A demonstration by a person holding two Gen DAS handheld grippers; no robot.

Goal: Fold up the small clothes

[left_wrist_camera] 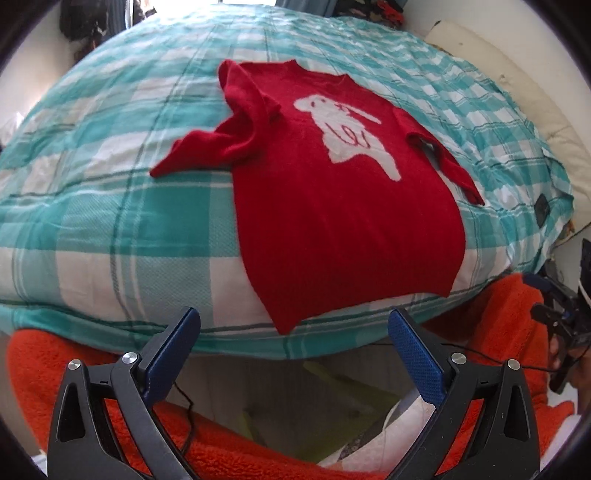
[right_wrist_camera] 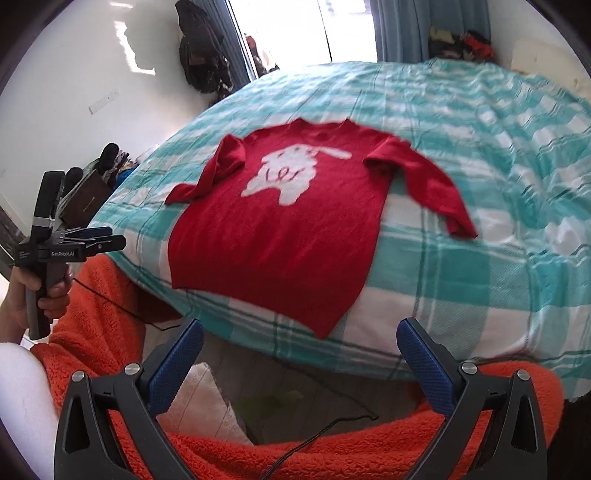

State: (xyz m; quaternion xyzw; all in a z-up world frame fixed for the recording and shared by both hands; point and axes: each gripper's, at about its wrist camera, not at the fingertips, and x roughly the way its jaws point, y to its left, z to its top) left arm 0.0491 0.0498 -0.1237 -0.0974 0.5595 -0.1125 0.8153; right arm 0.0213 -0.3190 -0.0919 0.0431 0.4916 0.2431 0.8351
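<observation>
A red sweater (left_wrist_camera: 332, 206) (white figure on its chest) lies flat on the bed (left_wrist_camera: 110, 206), hem at the near edge. The left claw (left_wrist_camera: 293, 354) and right claw (right_wrist_camera: 299, 358) hang released, apart from it, above orange fleece (right_wrist_camera: 96, 325). A dark bag (right_wrist_camera: 199, 55) hangs beyond.

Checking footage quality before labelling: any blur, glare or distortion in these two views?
Left wrist: strong fisheye bulge, red sweater slightly soft, bed cover sharp enough. Right wrist: same bulge, sweater motif smeared by blur, window blown out white.
</observation>
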